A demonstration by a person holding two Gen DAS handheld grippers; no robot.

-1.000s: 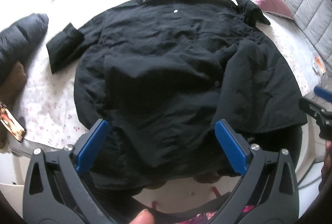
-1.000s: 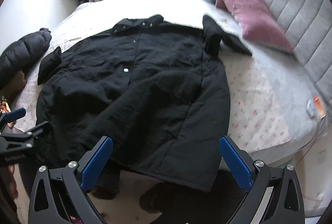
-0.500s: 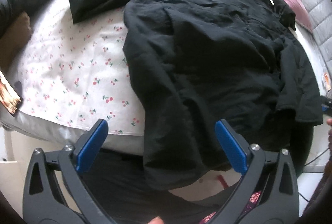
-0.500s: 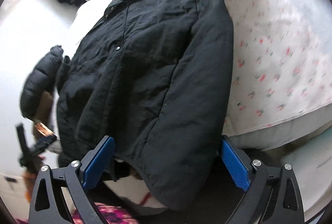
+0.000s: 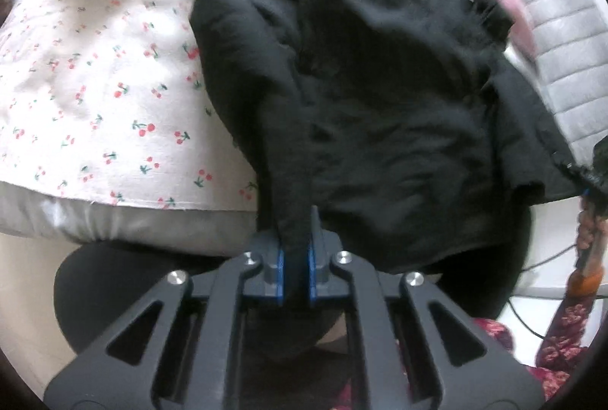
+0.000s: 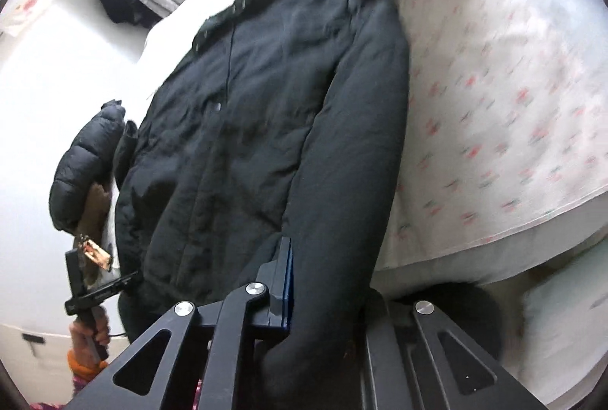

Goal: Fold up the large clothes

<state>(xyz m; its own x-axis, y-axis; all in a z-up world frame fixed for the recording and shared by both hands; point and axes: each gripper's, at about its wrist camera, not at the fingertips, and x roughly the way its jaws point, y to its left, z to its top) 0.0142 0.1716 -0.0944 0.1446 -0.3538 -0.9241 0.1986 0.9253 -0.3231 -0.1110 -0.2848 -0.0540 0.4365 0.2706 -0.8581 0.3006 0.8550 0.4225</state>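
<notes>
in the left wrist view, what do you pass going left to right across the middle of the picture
cherry-print sheet → black coat, its hem pinched in the left gripper → grey quilted headboard

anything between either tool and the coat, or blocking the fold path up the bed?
No. Left tool and right tool are each shut on the black coat's hem. Beyond it the cherry-print sheet looks bare; the puffer jacket lies off to one side.
</notes>
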